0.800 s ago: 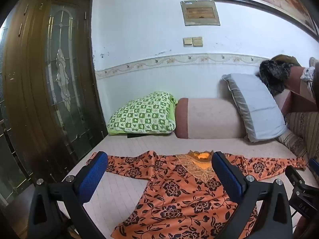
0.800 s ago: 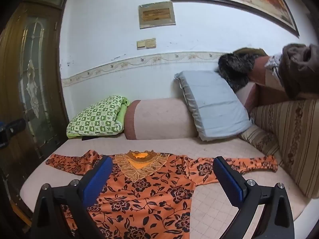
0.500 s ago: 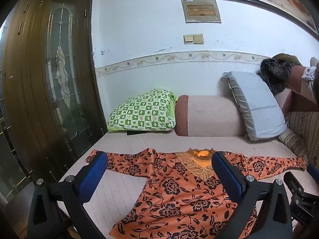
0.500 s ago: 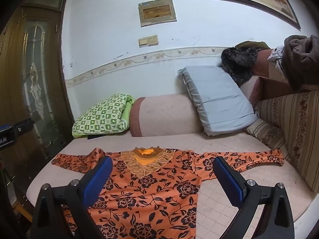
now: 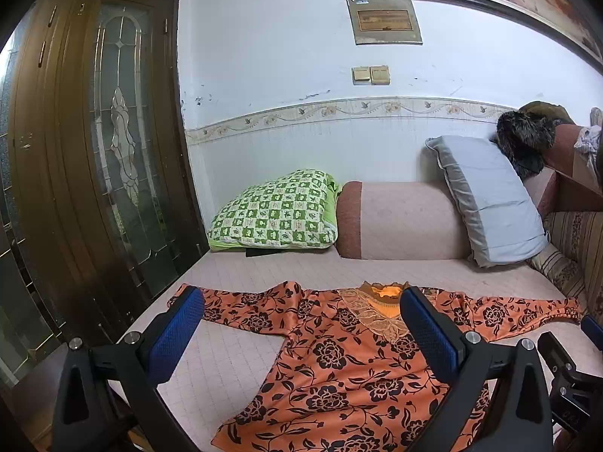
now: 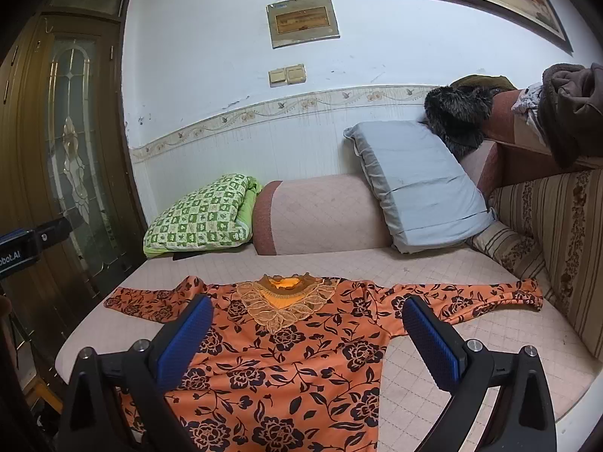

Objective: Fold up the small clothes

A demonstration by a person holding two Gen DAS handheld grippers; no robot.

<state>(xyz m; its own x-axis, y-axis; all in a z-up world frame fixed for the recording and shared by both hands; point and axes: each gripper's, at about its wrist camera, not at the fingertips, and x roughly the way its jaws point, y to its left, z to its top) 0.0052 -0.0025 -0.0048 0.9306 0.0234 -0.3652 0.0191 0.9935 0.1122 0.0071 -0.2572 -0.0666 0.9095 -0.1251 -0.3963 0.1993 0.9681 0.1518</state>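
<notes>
An orange top with a black flower print lies flat and spread out on the pink daybed mattress, sleeves out to both sides, lace collar toward the wall. It also shows in the right wrist view. My left gripper is open and empty, held above the near left part of the top. My right gripper is open and empty, held above the top's chest. Neither touches the cloth.
A green checked pillow, a pink bolster and a grey pillow line the wall. A striped sofa back bounds the right side. A wooden glass door stands at the left. The mattress edge drops off at the left.
Both grippers have risen and drawn back a little, so the top sits lower and farther in both views. The top has not moved. Both stay open.
</notes>
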